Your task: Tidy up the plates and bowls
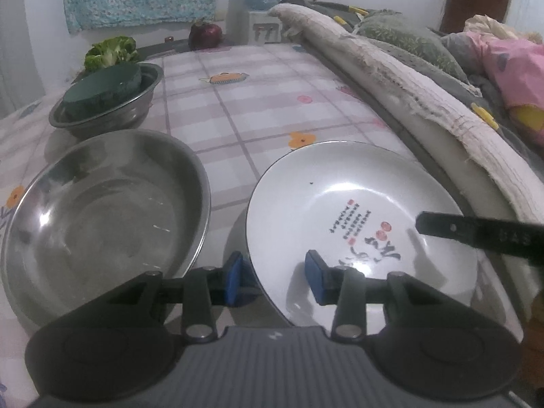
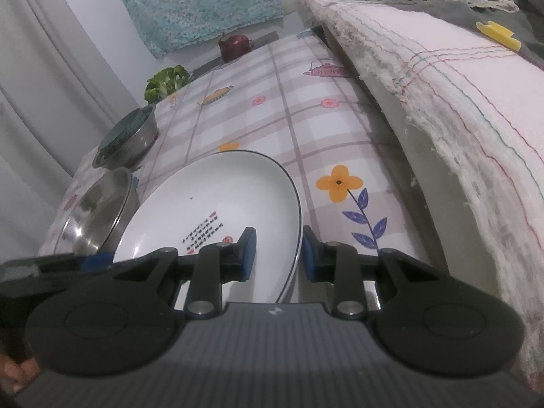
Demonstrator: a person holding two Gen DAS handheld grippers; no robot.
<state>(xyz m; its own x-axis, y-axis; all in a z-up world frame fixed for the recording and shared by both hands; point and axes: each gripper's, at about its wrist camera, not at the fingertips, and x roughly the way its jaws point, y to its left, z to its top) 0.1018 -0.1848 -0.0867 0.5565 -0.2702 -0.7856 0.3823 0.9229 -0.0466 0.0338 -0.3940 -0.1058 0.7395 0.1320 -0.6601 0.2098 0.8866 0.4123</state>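
You are early in the job — nothing is stacked yet, as far as these views show. The white plate (image 1: 357,210) lies flat on the checked surface (image 1: 258,108), lower right of the left wrist view, with the large steel bowl (image 1: 102,214) just beside it at lower left and the small steel bowl (image 1: 108,102) apart at upper left, a dark green disc (image 1: 105,88) sitting in it.

Your left hand-held gripper (image 1: 273,277) is open, its pads straddling the plate's near rim without pinching it. Your right hand-held gripper (image 2: 278,255) is open too, one pad over the plate's well and the other outside the rim, at the lower centre of the right wrist view. Closing on the plate looks like your next step; both bowls are untouched.

Writing: columns of small dark characters and red seal marks on the plate — too small to read. Letters on the right gripper's finger at the right edge of the left wrist view are blurred.
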